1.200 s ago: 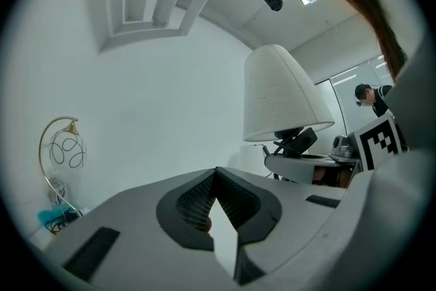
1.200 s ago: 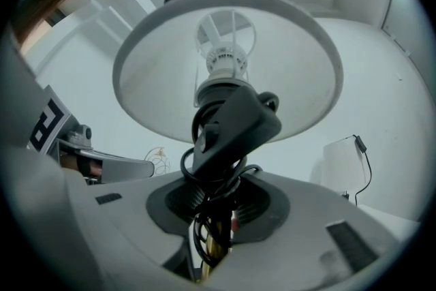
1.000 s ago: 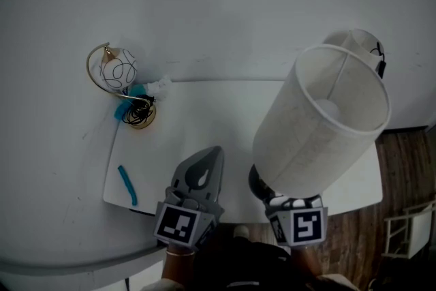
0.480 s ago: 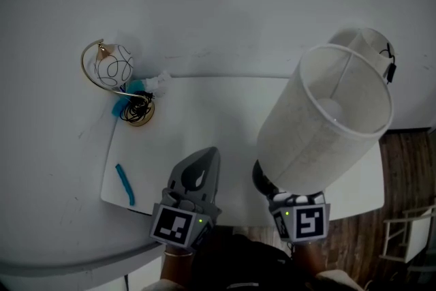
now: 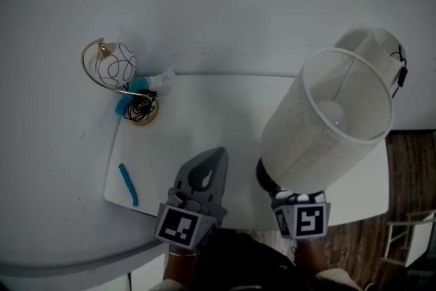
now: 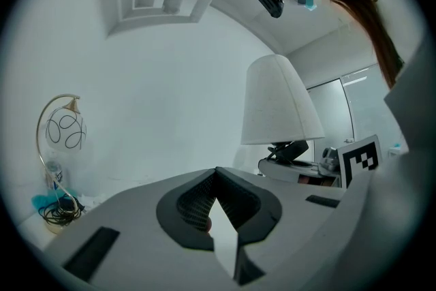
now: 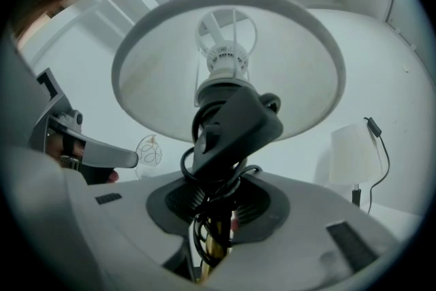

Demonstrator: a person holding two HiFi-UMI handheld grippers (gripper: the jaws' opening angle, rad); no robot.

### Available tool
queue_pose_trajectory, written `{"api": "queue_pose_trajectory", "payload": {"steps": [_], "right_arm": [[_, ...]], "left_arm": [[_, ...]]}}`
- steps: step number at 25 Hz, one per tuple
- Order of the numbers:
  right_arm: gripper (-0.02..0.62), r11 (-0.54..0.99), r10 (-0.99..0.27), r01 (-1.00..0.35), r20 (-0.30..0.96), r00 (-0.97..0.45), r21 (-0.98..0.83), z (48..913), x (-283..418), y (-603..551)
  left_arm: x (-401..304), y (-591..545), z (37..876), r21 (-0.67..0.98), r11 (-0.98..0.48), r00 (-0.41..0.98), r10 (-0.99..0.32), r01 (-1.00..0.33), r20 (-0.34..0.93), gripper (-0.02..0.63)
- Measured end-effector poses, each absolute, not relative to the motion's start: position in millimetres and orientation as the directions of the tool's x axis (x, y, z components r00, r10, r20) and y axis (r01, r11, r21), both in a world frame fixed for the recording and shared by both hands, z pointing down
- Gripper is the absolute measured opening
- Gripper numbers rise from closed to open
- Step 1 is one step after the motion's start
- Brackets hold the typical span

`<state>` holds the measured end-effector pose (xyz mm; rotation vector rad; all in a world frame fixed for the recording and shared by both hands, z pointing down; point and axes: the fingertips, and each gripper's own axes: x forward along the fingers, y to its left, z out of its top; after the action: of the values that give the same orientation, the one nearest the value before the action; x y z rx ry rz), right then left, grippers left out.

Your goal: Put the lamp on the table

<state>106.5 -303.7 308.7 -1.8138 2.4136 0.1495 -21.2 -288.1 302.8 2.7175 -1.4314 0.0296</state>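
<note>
Holding the lamp (image 5: 327, 126) by its slim stem, the right gripper (image 7: 216, 204) has its fingers (image 7: 178, 201) clamped on the stem and the black cord wound round it. The shade leans up and away from those fingers, over the near right part of the white tabletop (image 5: 204, 112). The base lies below the fingers and shows in no view, so I cannot tell whether it touches the surface; from the tilt, the lamp looks carried rather than set down. The left gripper (image 5: 208, 167) hovers just beside, its fingers (image 6: 194, 200) pressed together on nothing. Beyond the right fingers a second lamp (image 5: 378, 51) stands, and far off the left fingers sit a wire globe ornament (image 5: 116, 68) and a blue strip (image 5: 127, 184). My judgement: pickup done, while lowering, righting and letting go remain.
</note>
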Motion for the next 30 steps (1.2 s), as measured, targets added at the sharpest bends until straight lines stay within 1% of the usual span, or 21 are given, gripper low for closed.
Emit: {"api": "queue_pose_trajectory", "payload": {"steps": [15, 30], "right_arm": [[0.104, 0.242, -0.959, -0.97, -0.156, -0.235, -0.029, 336.9, 97.3, -322.7], [0.104, 0.226, -0.964, -0.974, -0.153, -0.219, -0.03, 361.9, 89.4, -317.7]], "left_arm": [[-30.4, -306.6, 308.0, 0.022, -0.551, 0.552, -0.833, -0.834, 0.042, -0.002], [-23.1, -293.8, 316.0, 0.001, -0.562, 0.562, -0.827, -0.827, 0.022, -0.002]]}}
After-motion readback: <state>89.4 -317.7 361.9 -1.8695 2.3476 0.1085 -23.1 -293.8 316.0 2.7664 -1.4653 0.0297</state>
